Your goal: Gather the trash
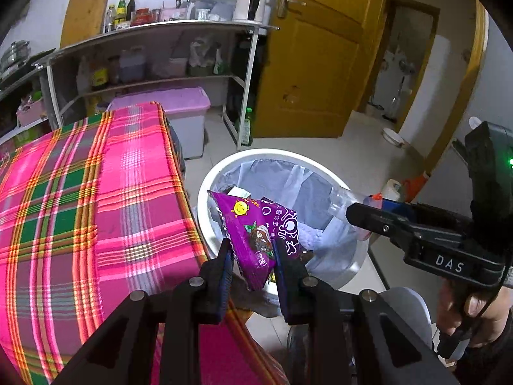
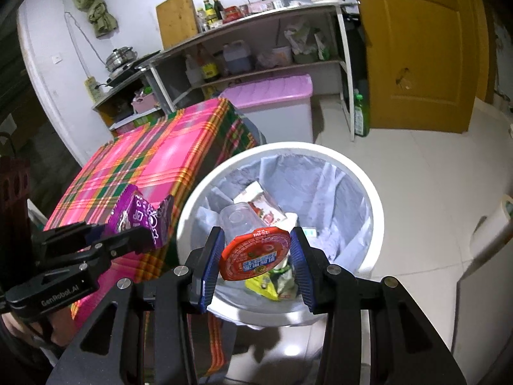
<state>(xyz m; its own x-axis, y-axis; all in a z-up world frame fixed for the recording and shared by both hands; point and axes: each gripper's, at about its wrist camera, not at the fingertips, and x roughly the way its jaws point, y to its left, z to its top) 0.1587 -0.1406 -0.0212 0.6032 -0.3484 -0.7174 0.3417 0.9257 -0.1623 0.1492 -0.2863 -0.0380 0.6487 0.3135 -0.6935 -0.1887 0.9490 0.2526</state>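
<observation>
My left gripper (image 1: 251,250) is shut on a purple snack wrapper (image 1: 253,227) and holds it over the near rim of the white trash bin (image 1: 205,189). My right gripper (image 2: 256,247) is shut on a clear plastic cup (image 2: 239,219) with a red foil lid (image 2: 255,253), held over the bin (image 2: 368,176). The bin has a pale liner and holds cartons and wrappers (image 2: 266,208). In the left wrist view the right gripper (image 1: 362,213) reaches in from the right with the cup (image 1: 344,200). In the right wrist view the left gripper (image 2: 141,237) holds the purple wrapper (image 2: 141,215) at the left.
A table with a pink plaid cloth (image 1: 80,192) stands left of the bin. Behind are a shelf unit with bottles (image 1: 154,51), a lilac-lidded storage box (image 1: 179,112), a green bottle (image 1: 246,128) on the floor and a yellow door (image 1: 320,57).
</observation>
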